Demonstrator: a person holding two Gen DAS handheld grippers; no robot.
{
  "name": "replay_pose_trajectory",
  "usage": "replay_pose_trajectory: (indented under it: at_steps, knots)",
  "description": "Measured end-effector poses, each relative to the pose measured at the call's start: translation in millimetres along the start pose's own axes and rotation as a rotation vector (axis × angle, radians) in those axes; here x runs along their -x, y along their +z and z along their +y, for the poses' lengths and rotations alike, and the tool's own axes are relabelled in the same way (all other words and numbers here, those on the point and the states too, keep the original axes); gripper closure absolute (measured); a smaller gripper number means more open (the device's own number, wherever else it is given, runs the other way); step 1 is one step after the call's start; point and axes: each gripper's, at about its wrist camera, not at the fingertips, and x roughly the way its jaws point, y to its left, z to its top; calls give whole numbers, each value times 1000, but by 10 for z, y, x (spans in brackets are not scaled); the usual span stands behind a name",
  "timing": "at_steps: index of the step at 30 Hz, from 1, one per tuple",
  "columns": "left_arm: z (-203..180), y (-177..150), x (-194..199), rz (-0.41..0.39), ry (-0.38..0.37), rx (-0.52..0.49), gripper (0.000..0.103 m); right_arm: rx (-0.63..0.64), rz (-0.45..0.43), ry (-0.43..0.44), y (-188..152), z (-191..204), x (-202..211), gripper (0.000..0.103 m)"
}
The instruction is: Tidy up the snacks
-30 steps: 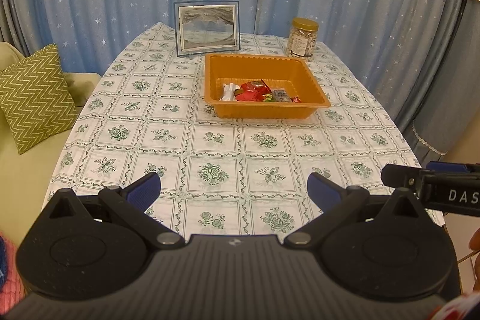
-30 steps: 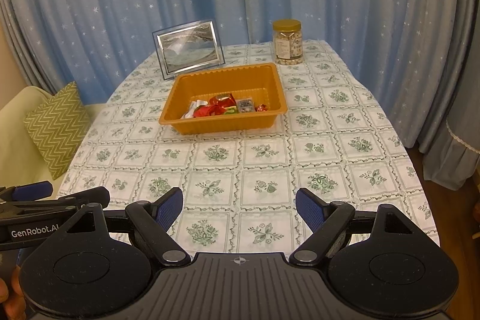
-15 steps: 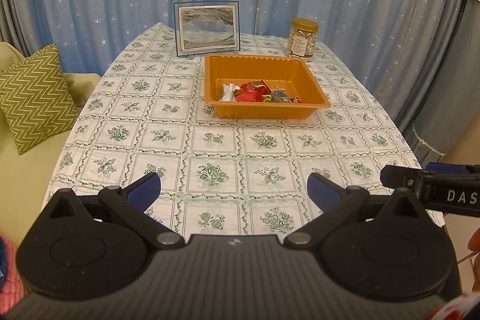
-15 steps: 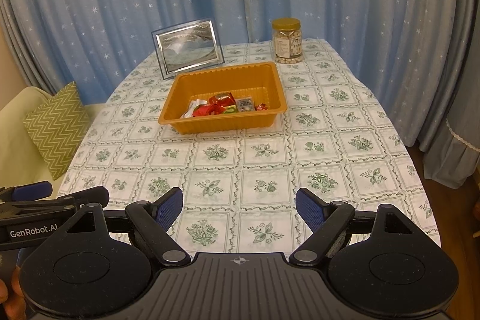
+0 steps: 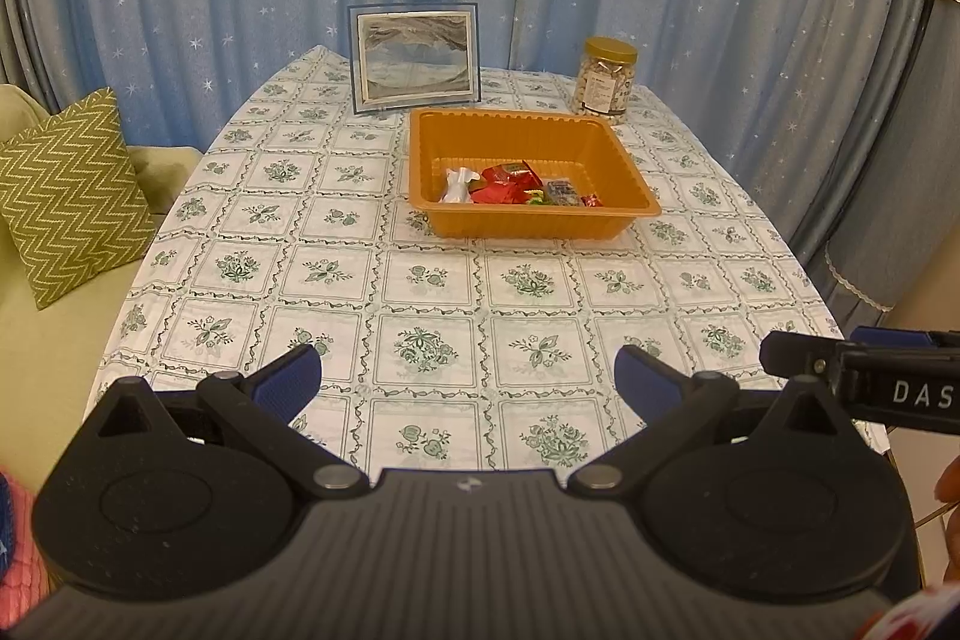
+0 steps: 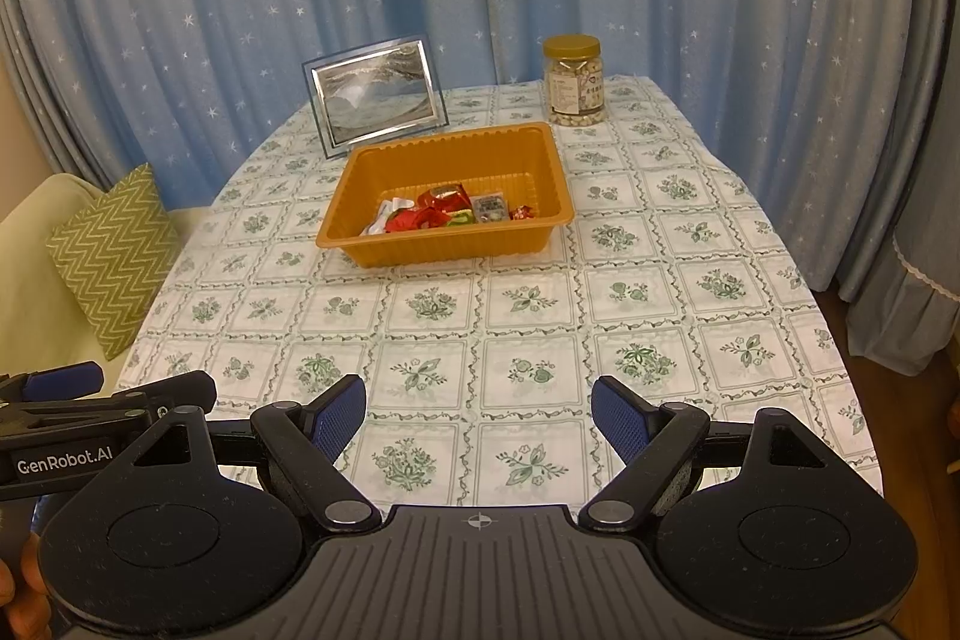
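Both the left tongs (image 5: 467, 376) and right tongs (image 6: 478, 418) gape wide, empty, at frame bottom. Wrapped snacks (image 5: 516, 187) lie in the orange tray (image 5: 540, 220) at centre of the counter (image 5: 420, 292).

Right tool (image 6: 478, 415): blue pads spread wide, nothing between them, held above the near edge of the counter (image 6: 660, 280). Counter is covered by a white cloth with green floral squares. Orange tray (image 6: 360, 196) sits mid-counter; wrapped snacks (image 6: 447, 211) lie bunched along its near wall. Picture frame (image 6: 375, 97) stands just behind the tray. Lidded jar (image 6: 573, 81) stands upright at far right. Left tool (image 6: 90, 388) shows partly at the left edge. Zigzag cushion (image 6: 114, 259) lies off-counter, left.
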Motion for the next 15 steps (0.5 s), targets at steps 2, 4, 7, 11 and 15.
replay_pose_trajectory:
  at_steps: [2,4,7,11,15]
  knots:
    - [-2,-4,-1,0,1,-1,0,-1,0,0,0,-1,0,21]
    - [-2,-2,-5,1,1,1,0,0,1,0,-2,0,-1,21]
    - [-1,-6,-4,0,1,0,0,-1,1,1,0,-3,-1,21]
    - [-1,-5,-3,0,2,0,0,-1,0,1,0,-4,-3,21]
    - [0,-11,-5,0,1,-1,0,-1,2,0,-4,-1,-7,21]
